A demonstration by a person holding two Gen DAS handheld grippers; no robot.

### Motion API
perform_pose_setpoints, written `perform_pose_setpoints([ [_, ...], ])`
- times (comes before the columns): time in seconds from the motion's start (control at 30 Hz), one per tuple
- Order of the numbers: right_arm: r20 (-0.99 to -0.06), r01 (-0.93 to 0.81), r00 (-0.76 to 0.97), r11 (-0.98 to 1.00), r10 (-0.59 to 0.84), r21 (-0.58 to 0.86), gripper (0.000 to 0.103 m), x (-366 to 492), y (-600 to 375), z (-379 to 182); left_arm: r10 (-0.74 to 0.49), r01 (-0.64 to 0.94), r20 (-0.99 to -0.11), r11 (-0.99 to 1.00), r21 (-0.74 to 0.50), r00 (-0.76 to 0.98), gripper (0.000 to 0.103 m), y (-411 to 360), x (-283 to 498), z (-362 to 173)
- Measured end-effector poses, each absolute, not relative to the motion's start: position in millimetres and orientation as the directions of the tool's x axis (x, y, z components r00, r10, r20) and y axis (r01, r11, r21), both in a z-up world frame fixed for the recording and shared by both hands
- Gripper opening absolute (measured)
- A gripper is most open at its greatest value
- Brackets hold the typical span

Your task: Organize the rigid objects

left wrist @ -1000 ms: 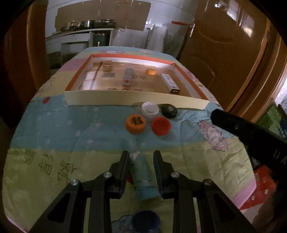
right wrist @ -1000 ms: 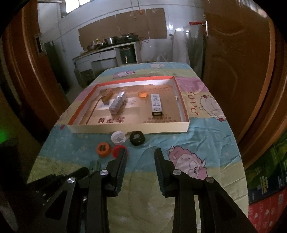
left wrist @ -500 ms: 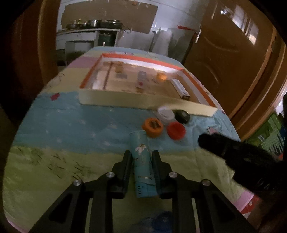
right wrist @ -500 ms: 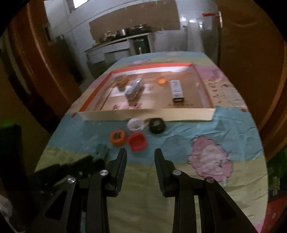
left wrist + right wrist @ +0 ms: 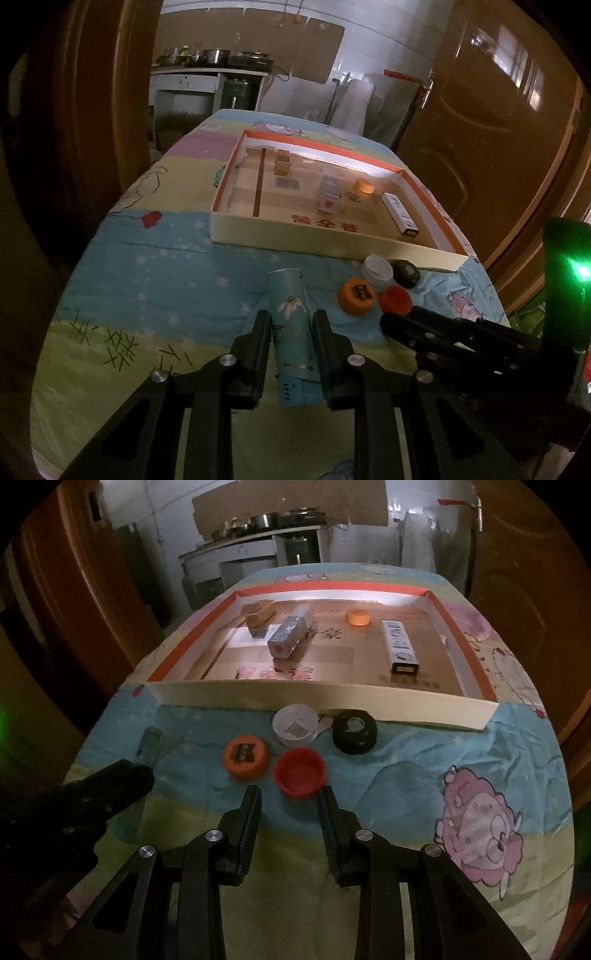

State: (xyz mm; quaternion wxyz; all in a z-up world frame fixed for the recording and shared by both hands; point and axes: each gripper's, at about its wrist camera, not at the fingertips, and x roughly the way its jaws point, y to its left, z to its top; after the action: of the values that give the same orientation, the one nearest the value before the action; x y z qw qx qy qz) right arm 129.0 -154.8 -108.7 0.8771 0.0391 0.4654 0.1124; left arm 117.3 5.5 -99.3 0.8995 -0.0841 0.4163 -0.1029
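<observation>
Four loose caps lie on the patterned bedspread (image 5: 406, 775) just outside the near wall of the shallow cardboard tray (image 5: 332, 698): an orange cap (image 5: 245, 756), a red cap (image 5: 300, 771), a white cap (image 5: 295, 724) and a black cap (image 5: 355, 731), the last two almost against the wall. The left gripper (image 5: 291, 332) is clamped on a slim teal box (image 5: 291, 325), its pads pressing the long sides so the box points toward the tray, an attitude suited to carrying it over the low wall. The right gripper (image 5: 290, 805) holds nothing; its jaws stand parted, aimed at the red cap, which lies just beyond the fingertips and not yet between them. Inside the tray rest a silver box (image 5: 290, 633), a white box (image 5: 399, 646), a small tan box (image 5: 258, 614) and a second orange cap (image 5: 357, 617), well apart from one another. Judged from this layout, the tray is the collecting place, and the box and the four caps remain to be moved in.
</observation>
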Motion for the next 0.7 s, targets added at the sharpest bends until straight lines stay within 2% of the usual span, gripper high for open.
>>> perform_pose_setpoints([
  [0.1, -0.81, -0.167, 0.543, 0.973, 0.224, 0.157, 0.032, 134.0, -150.5, -110.1, -0.259, 0.116, -0.735, 0.964, -0.24, 0.626, 0.024, 5.6, 119.4, -101.0],
  [0.17, -0.81, -0.164, 0.546, 0.976, 0.213, 0.147, 0.026, 136.0, -150.2, -109.8, -0.259, 0.115, -0.735, 0.964, -0.241, 0.627, 0.024, 6.7, 120.0, -101.3],
  [0.7, -0.761, -0.156, 0.606, 0.973, 0.232, 0.172, 0.024, 126.5, -163.5, -77.1, -0.259, 0.148, -0.695, 0.965, -0.218, 0.671, 0.023, 1.2, 133.7, -76.3],
])
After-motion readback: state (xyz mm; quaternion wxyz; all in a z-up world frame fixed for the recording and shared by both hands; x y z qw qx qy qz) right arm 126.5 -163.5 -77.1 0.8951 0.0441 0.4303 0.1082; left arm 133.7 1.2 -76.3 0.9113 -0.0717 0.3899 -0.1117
